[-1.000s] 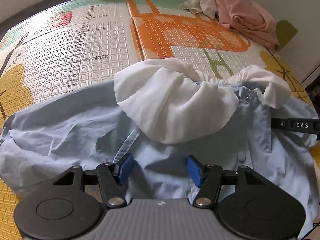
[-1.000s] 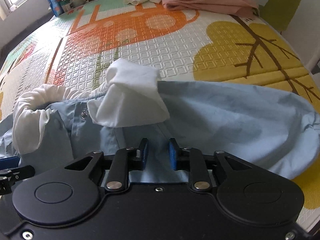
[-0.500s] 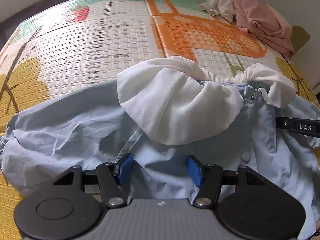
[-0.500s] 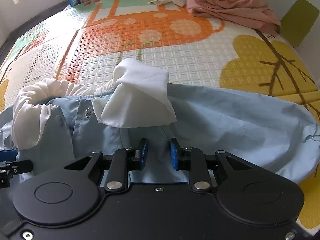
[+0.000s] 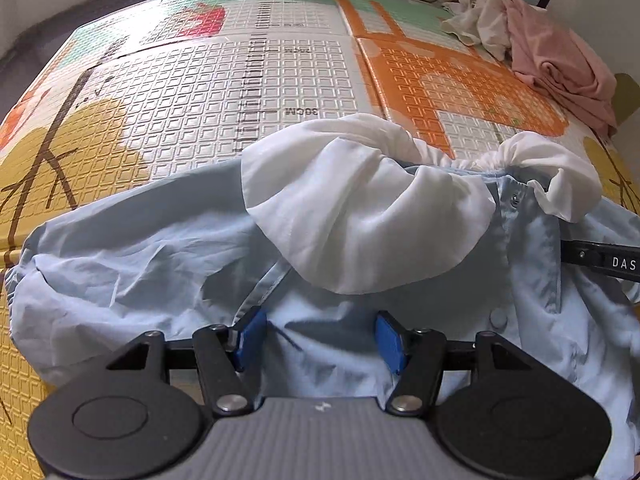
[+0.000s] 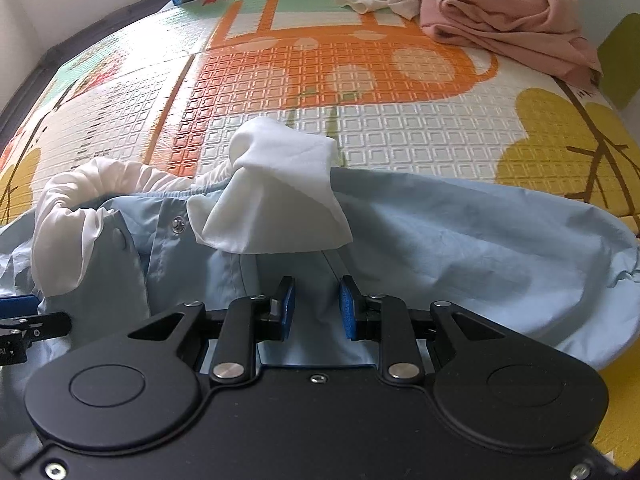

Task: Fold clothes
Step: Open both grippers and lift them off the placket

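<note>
My left gripper point(image 5: 318, 336) spread wide over the crumpled light-blue cotton shirt with white collar point(image 5: 160, 264). My right gripper point(image 6: 317, 307) narrow, pads flanking a shirt fold; pinch unclear. Patterned foam mat point(image 5: 200, 92) underneath.

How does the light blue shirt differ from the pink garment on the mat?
The light blue shirt with the white ruffled collar lies spread out near the cameras; the pink garment sits crumpled in a heap at the far edge. The shirt shows snap buttons; the pink one shows none. Both rest on the patterned foam play mat.
</note>
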The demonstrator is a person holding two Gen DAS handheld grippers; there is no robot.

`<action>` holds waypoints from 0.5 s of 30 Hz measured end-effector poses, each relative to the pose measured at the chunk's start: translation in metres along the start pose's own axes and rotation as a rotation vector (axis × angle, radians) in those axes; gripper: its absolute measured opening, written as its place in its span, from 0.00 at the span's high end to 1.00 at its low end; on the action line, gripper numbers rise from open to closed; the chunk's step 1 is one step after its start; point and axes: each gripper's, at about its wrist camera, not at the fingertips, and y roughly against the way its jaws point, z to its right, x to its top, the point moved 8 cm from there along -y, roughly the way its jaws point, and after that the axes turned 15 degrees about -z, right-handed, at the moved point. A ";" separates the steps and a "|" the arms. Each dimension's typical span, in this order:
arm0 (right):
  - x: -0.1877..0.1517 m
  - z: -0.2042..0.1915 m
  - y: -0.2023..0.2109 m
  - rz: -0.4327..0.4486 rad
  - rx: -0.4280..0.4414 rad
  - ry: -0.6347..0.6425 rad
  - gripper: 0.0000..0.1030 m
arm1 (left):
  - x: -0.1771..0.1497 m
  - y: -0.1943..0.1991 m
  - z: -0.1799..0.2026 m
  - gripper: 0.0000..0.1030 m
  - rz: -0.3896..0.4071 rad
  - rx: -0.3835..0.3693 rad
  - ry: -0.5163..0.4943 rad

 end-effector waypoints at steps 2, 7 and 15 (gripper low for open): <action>0.000 -0.001 0.000 0.000 -0.002 0.000 0.78 | 0.000 0.000 0.000 0.39 0.000 -0.002 -0.001; 0.002 0.002 0.003 -0.001 0.023 -0.031 0.75 | -0.001 0.002 0.002 0.37 0.004 -0.004 0.008; 0.000 0.004 0.028 0.006 0.064 -0.079 0.67 | -0.004 0.014 0.006 0.31 0.008 -0.018 0.036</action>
